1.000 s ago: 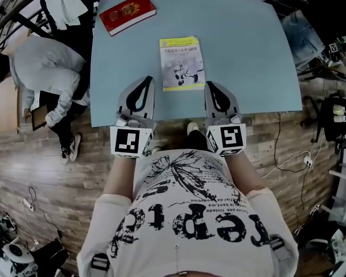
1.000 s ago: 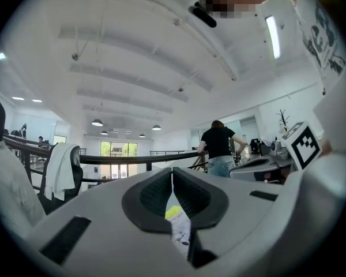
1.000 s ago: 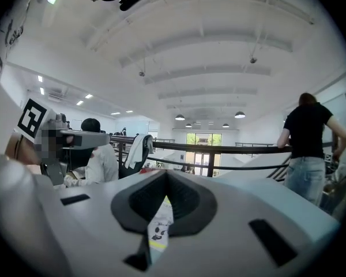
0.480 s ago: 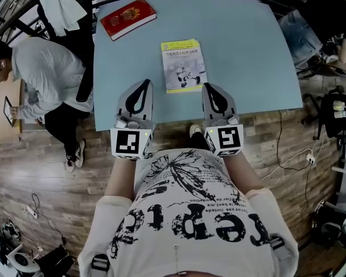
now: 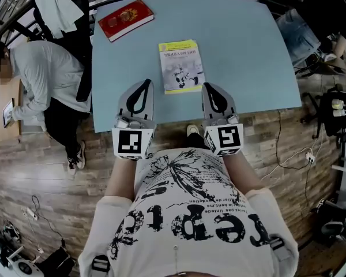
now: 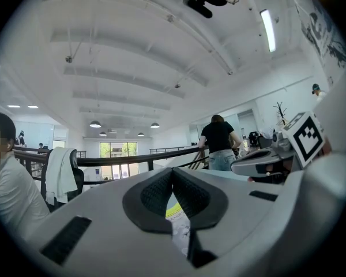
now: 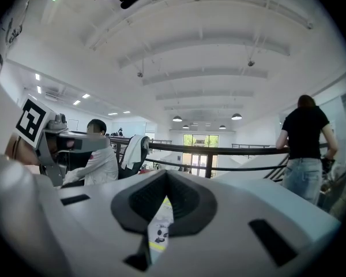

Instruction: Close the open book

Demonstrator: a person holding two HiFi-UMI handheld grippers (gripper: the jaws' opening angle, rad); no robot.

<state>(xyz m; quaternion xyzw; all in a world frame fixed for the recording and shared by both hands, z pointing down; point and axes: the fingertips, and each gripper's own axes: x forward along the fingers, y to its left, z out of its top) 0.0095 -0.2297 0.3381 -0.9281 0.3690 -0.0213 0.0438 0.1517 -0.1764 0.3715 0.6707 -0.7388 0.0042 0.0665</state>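
Pale-blue worktop (image 5: 248,51) carries no open book in any view, so the closing looks done; nothing seems left but pulling back.

Left to right:
- Red book (image 5: 126,18) at the far left corner, shut, lying flat, well apart from both grippers. Probably not the task's.
- Left gripper (image 5: 145,84) hangs at the near edge of the worktop, pointing level. Its fingers are clenched together on nothing, tips meeting in the left gripper view (image 6: 173,175).
- Yellow-and-white book (image 5: 181,66) lies mid-worktop, just beyond and between the two grippers, touching neither. Cover faces up: yellow band along the top, white field with a small cartoon figure, a thin yellow strip near the bottom. It lies flat with square edges and no page lifted, turned slightly off the worktop's edge. A slice of it shows below the left pads (image 6: 179,221) and below the right pads (image 7: 160,224).
- Right gripper (image 5: 207,85) also at the near edge, fingers pressed shut and empty, tips meeting in its own view (image 7: 166,178).
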